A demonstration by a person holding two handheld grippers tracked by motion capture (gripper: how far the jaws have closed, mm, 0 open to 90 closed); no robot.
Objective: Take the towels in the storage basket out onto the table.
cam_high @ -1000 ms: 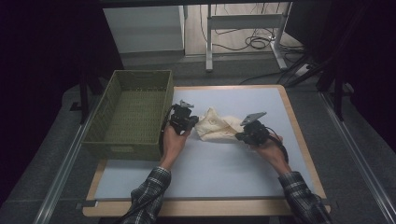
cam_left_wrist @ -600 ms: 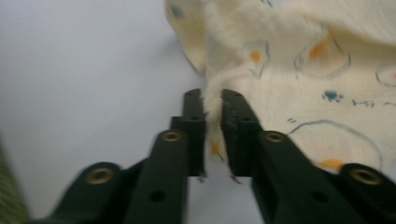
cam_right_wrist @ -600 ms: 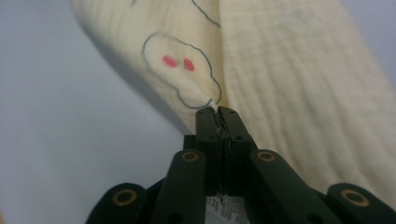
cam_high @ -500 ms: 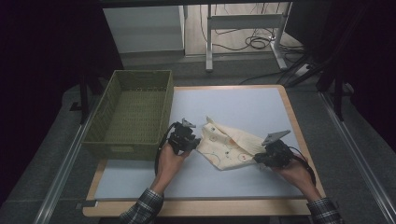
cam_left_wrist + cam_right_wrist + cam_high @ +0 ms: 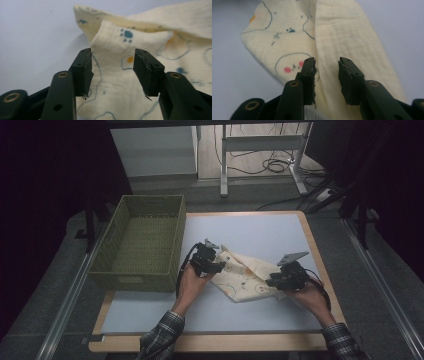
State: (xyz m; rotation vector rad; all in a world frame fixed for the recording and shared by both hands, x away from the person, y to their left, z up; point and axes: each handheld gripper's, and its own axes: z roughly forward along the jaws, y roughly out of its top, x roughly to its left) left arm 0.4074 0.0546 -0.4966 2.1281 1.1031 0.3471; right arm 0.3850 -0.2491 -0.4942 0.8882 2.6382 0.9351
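1 cloth (image 5: 245,277), 1 basket (image 5: 142,245); 2 tongs, L (image 5: 113,72) & R (image 5: 327,80), just opened, gripping nothing.

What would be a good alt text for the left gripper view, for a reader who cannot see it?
Two black jaws of the left gripper stand open over a cream cloth printed with small blue and orange figures, having just been opening. A raised fold of the cloth lies between them, unpinched, on a pale blue table.
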